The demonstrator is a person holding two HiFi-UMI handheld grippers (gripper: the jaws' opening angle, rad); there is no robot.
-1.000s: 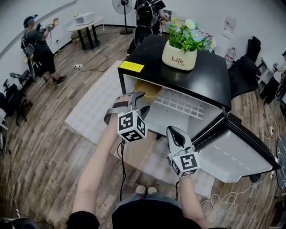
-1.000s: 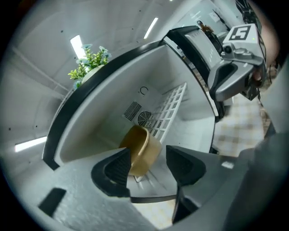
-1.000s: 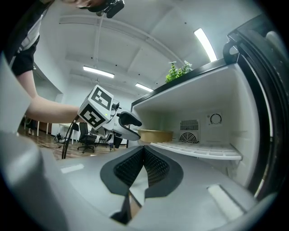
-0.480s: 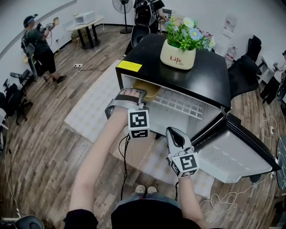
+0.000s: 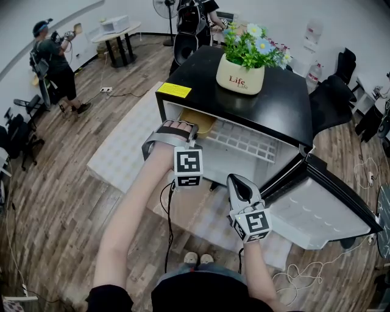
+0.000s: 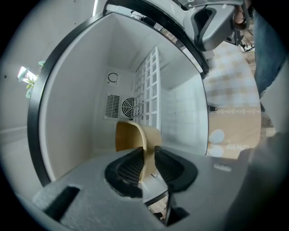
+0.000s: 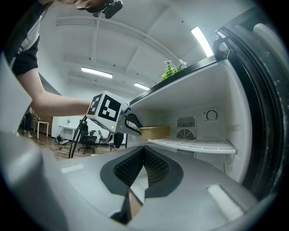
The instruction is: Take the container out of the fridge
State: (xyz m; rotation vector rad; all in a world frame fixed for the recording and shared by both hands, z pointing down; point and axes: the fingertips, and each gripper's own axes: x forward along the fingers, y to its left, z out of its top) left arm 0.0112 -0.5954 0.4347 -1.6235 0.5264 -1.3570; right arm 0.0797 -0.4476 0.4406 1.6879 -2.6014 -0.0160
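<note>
A small black fridge (image 5: 277,106) stands with its door (image 5: 323,210) swung wide to the right. On the left of its white wire shelf (image 5: 244,143) sits a tan container (image 5: 200,120). My left gripper (image 5: 181,125) reaches into the fridge. Its jaws are closing with the container's near wall (image 6: 145,143) between the pads, which touch it on both sides. In the right gripper view the container (image 7: 156,131) shows on the shelf beside the left gripper (image 7: 128,122). My right gripper (image 5: 239,183) hangs outside below the fridge opening, shut (image 7: 143,155) and holding nothing.
A cream flower pot (image 5: 241,78) stands on the fridge top. A cardboard sheet (image 5: 186,210) and a white mat (image 5: 125,146) lie on the wood floor by the fridge. A person (image 5: 52,64), a table (image 5: 116,30) and a fan (image 5: 169,9) are at the back.
My left gripper moved forward into the fridge, turned level, and its jaws came in round the container's wall. The right gripper stayed put.
</note>
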